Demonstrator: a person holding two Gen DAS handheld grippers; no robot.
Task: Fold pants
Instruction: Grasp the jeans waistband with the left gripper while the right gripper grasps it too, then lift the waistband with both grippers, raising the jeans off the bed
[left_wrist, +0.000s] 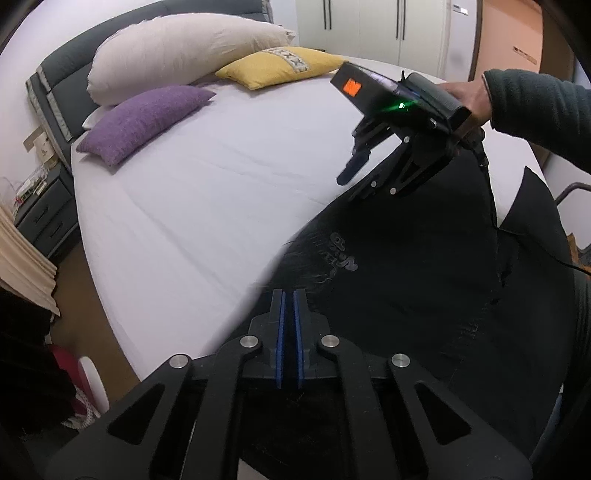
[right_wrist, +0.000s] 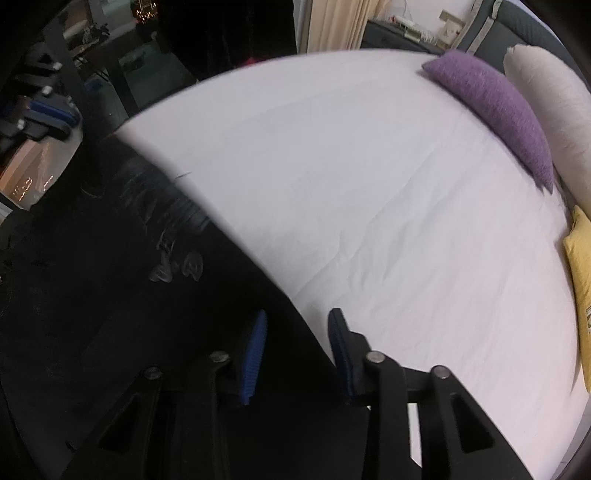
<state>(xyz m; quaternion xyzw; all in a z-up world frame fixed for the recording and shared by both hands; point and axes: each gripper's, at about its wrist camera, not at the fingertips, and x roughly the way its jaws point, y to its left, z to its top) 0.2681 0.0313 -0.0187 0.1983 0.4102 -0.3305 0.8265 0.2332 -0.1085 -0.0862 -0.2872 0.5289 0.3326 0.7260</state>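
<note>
Black pants (left_wrist: 413, 280) with a small grey print lie spread over the near part of a white bed (left_wrist: 207, 206). My left gripper (left_wrist: 289, 295) is shut at the pants' edge near the waistband, pinching the fabric. My right gripper (left_wrist: 354, 173) hangs above the pants' far edge, jaws apart. In the right wrist view the right gripper (right_wrist: 297, 317) is open, straddling the edge of the pants (right_wrist: 110, 295), one blue pad (right_wrist: 253, 350) over the fabric and the other (right_wrist: 341, 347) over the sheet (right_wrist: 369, 184).
A purple cushion (left_wrist: 144, 118), a cream pillow (left_wrist: 177, 55) and a yellow cushion (left_wrist: 277, 66) lie at the head of the bed. A grey nightstand (left_wrist: 44, 214) stands left. White wardrobes (left_wrist: 380, 26) are behind. The bed's left edge drops to the floor.
</note>
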